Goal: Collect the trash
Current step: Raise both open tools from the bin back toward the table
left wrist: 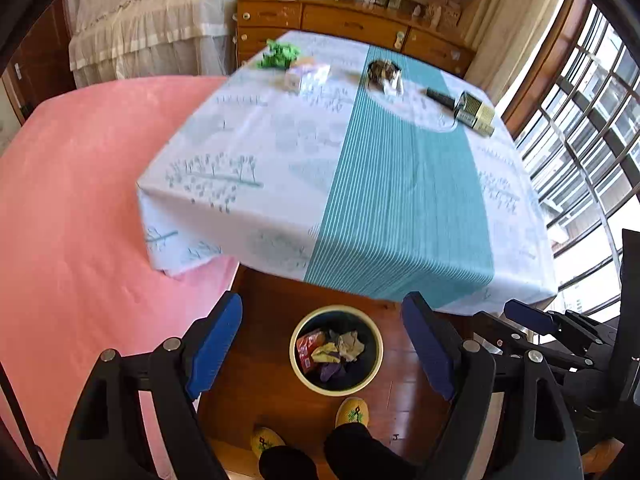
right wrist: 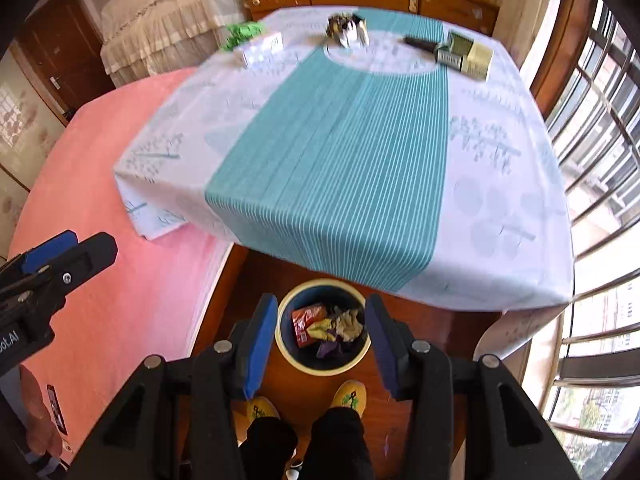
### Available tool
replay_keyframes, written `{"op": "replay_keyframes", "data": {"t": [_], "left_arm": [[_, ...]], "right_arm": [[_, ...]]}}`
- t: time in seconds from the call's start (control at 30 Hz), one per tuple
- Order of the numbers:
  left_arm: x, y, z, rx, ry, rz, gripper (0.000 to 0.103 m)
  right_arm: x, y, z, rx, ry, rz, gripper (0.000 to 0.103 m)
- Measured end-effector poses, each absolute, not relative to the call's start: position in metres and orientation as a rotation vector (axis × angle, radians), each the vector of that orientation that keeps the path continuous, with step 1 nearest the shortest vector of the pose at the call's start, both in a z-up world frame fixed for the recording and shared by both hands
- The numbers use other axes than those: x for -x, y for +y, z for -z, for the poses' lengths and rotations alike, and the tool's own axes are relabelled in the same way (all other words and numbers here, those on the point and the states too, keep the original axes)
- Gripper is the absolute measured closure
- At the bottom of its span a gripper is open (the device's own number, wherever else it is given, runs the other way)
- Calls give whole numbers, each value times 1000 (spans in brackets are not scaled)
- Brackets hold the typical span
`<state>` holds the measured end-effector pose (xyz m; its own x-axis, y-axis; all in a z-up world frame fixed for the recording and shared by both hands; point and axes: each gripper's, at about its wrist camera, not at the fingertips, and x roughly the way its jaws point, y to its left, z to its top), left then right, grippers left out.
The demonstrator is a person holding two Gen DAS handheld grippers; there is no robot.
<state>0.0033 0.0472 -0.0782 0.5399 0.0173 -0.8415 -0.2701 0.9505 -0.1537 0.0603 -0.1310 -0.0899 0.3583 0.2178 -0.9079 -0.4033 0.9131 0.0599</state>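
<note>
A round bin point(left wrist: 298, 372) point(right wrist: 288, 354) stands on the wood floor below the table's near edge, holding several crumpled wrappers. My left gripper point(left wrist: 322, 346) is open and empty, high above the bin. My right gripper point(right wrist: 322, 344) is open and empty, also above the bin. On the far side of the table lie a crumpled wrapper point(left wrist: 385, 74) point(right wrist: 347, 29), a green crumpled piece point(left wrist: 280, 54) point(right wrist: 240, 34), a white box point(left wrist: 307, 76) point(right wrist: 262, 49), a dark remote point(left wrist: 440, 98) point(right wrist: 420, 44) and a green-and-cream box point(left wrist: 476, 114) point(right wrist: 466, 55).
The table's white and teal cloth point(left wrist: 400, 208) point(right wrist: 340, 152) hangs over its edges. A pink bed point(left wrist: 80, 208) point(right wrist: 100, 184) lies to the left, a wooden dresser point(left wrist: 352, 24) behind, barred windows point(left wrist: 580, 128) to the right. Feet in yellow slippers point(left wrist: 352, 410) stand by the bin.
</note>
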Motion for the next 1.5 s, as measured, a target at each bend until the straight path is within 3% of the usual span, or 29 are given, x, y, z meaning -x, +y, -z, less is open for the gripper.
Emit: {"op": "replay_keyframes", "data": {"t": [0.3,0.63,1.1,1.5], "left_arm": [[-16,34,-3,194,888,-230,22],[-45,23,-42,165,814,-312,22],[-122,57,-22,207,860,-293,22],[-242,151,15,139,992,-156,22]], "right_arm": [[-94,-144,29,149,1012,-435,57],[-137,-151,-1,131,926,-504,57],[-209,-128,1,106,926,-491,57],[-290,-54,12,20,971,-376,57]]}}
